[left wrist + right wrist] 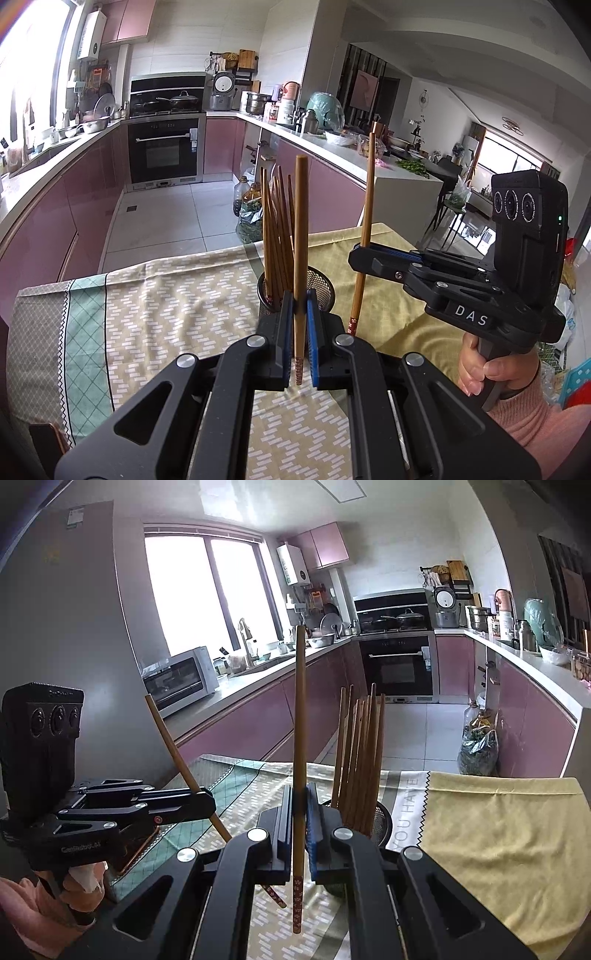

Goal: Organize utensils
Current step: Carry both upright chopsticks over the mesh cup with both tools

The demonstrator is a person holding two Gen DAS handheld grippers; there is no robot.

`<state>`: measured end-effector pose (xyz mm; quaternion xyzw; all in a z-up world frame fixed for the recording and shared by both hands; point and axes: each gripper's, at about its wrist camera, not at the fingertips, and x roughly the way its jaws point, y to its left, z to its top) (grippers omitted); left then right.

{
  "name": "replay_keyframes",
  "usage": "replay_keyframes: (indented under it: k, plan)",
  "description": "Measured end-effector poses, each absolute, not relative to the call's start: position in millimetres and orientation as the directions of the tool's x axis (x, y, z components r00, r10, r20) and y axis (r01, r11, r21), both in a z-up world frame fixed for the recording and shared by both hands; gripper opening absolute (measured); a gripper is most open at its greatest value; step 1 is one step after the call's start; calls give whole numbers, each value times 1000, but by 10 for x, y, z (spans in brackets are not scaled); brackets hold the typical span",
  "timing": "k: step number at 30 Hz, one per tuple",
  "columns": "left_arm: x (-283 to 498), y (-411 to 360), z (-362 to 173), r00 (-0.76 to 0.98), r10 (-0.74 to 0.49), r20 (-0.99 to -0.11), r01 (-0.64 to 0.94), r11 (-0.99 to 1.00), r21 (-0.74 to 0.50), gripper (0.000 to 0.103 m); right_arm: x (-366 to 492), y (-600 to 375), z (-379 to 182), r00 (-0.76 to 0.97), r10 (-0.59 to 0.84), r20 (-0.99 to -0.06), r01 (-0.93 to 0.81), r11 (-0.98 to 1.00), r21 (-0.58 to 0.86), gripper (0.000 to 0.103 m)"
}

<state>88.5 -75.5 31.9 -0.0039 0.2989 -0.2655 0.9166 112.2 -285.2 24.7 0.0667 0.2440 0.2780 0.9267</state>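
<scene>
Both grippers are clamped tight, each on one chopstick. The left gripper (pixel 300 314) has its chopstick (pixel 300 236) pinched between the blue pads, standing nearly upright with the patterned end hanging below the jaws. The right gripper (pixel 364 253) does the same with the other chopstick (pixel 364 229), also close to vertical, patterned end down.

The bit that matters for the next move: the mesh holder (pixel 321 284) sits on the tablecloth (pixel 166 295) just beyond the left gripper's fingers, ahead of and slightly below the left chopstick's lower end. From the right wrist view the holder (pixel 382 819) is just right of the right gripper (pixel 300 805) and a little ahead. So both sticks already have their long axis running up and down, roughly lined up with the bunch in the holder (pixel 277 229). Probably it's just a matter of carrying each one over the rim and lowering it. Both hands look near the holder, and it's hard to say which is nearer.

Count: two chopsticks in the air, one per gripper. The holder has a fanned bunch, maybe eight or so, but they overlap too much for an exact number. One holder. No loose chopsticks show on the cloth.

Risk, as a guess: the standing bunch leans out and could snag an incoming tip.
</scene>
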Motion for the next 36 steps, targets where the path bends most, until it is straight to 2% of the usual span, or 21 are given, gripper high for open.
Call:
replay_keyframes:
  k: [36]
  plan:
    - [1028, -973, 814, 742, -496, -452, 498, 858, -126, 8, 1331, -2880, 615, 767, 545, -338, -492, 838, 235, 6]
